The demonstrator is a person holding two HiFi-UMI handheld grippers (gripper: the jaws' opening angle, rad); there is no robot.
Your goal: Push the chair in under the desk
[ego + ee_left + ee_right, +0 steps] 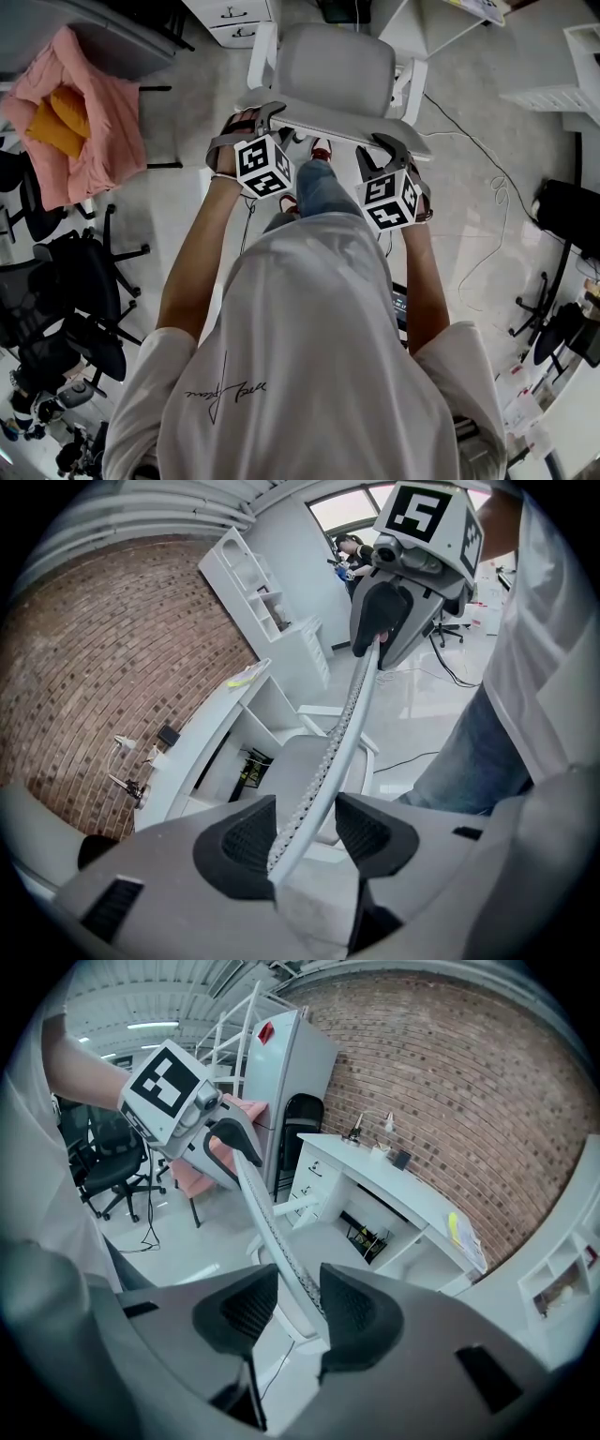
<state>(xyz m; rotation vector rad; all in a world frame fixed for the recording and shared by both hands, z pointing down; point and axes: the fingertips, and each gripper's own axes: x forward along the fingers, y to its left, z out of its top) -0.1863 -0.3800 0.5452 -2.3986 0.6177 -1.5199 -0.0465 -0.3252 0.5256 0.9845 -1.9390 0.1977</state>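
A light grey office chair (337, 70) stands in front of me, facing the white desk (412, 33), its backrest top edge (328, 124) towards me. My left gripper (267, 114) straddles the left end of that edge. Its left gripper view shows the thin rim (349, 728) slanting through a wider gap between the pads (305, 832). My right gripper (389, 147) straddles the right end. There the rim (267, 1218) lies against one pad, with a gap on the other side (286, 1307). The desk (375, 1180) runs along a brick wall.
A pink cloth with a yellow cushion (84, 122) lies over a chair at the left. Black office chairs (66, 291) stand below it. A cable (497, 197) trails over the floor at the right. A white drawer unit (234, 19) stands at the back.
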